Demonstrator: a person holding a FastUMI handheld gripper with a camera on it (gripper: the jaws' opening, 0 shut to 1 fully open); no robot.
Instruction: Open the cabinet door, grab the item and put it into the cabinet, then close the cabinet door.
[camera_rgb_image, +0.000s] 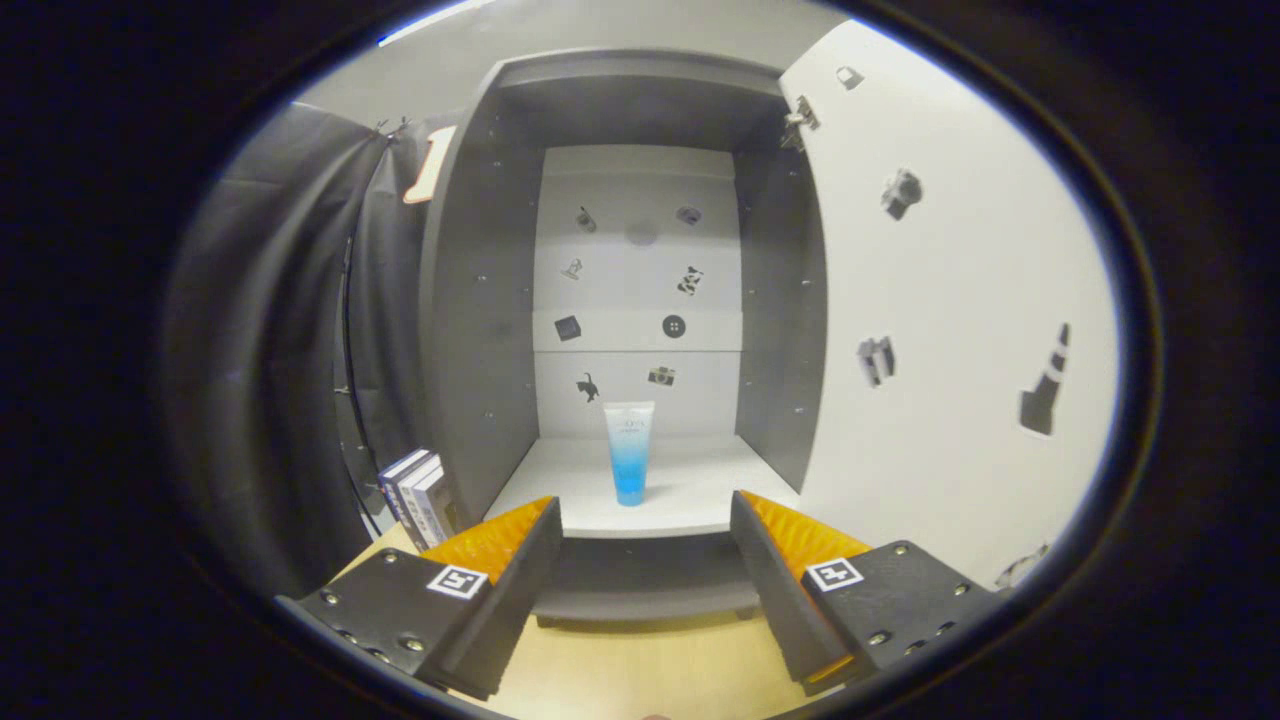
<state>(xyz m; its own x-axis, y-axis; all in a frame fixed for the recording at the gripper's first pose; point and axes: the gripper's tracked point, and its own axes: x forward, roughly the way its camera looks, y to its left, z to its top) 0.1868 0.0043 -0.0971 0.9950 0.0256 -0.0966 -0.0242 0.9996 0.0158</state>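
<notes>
A blue-and-white tube (629, 452) stands cap down on the white floor of the grey cabinet (470, 330), near the floor's middle. The cabinet door (950, 330) is swung wide open to the right, with small dark stickers on its inner face. My gripper (645, 520) is open, its fingers spread wide with nothing between them. The fingertips sit just short of the cabinet's front edge, and the tube stands beyond them, apart from both fingers.
Several small boxes (415, 497) stand on end on the wooden tabletop (640, 660), left of the cabinet. A black curtain (280, 330) hangs further left. Small stickers dot the cabinet's white back panel (637, 280).
</notes>
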